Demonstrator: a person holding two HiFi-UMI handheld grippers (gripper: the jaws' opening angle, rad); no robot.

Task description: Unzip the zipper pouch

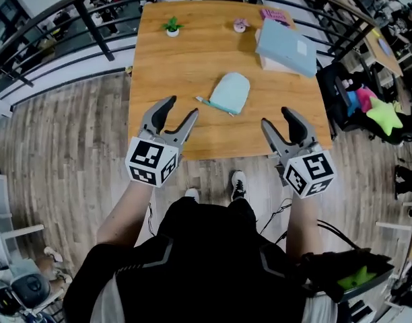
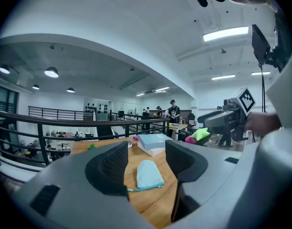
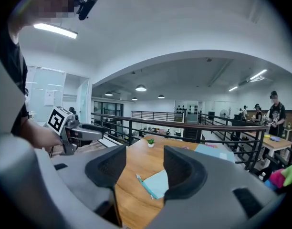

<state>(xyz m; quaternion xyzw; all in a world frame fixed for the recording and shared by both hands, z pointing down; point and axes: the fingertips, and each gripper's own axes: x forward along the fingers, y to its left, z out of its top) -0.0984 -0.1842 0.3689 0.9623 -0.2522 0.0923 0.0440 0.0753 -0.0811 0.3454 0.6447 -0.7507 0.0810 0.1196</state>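
Pouch (image 1: 231, 91) mid table (image 1: 192, 52), ahead between left gripper (image 1: 181, 108) and right gripper (image 1: 277, 116). Zipper (image 1: 213, 105) faces the near edge, its tail nearer the left. Both pairs of jaws apart, empty.

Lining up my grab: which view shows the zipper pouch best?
The head view: the whole zipper pouch lies unobstructed on the table. The left gripper view shows it whole but foreshortened; in the right gripper view a finger hides part.

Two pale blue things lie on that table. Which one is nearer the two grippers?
The rounded zipper pouch in the middle; the flat blue book sits at the far corner.
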